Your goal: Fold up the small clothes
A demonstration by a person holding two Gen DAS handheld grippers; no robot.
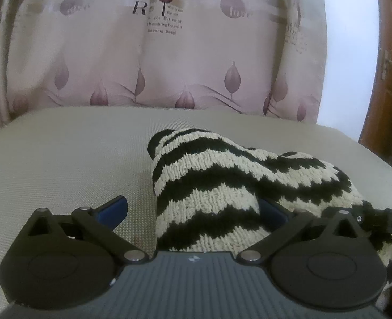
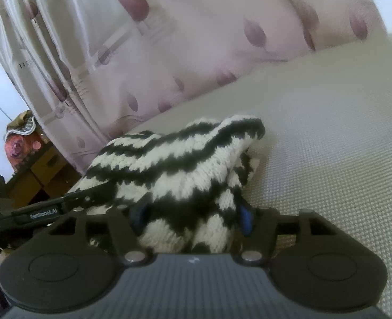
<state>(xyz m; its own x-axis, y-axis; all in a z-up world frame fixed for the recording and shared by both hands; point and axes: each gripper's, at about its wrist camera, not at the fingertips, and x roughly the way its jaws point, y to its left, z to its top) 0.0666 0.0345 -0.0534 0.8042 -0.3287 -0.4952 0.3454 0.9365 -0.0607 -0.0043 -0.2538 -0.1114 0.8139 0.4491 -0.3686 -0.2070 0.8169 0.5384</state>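
Note:
A black-and-cream zigzag knit garment (image 1: pixel 222 180) lies bunched on a beige textured cushion (image 1: pixel 63 159). My left gripper (image 1: pixel 193 210) is open, its blue-padded fingers wide apart, with the near end of the knit lying between them. In the right wrist view the same garment (image 2: pixel 174 164) rises in a heap. My right gripper (image 2: pixel 193 215) has its blue pads pressed into a fold of the knit and is shut on it. The other gripper's black body (image 2: pixel 36 212) shows at the left, close beside it.
A pink curtain with leaf prints (image 1: pixel 169 53) hangs behind the cushion. A brown wooden frame (image 1: pixel 390 79) stands at the right. Cardboard boxes and a floral bundle (image 2: pixel 23 143) sit beyond the cushion's left edge. Bare cushion (image 2: pixel 328 133) stretches right.

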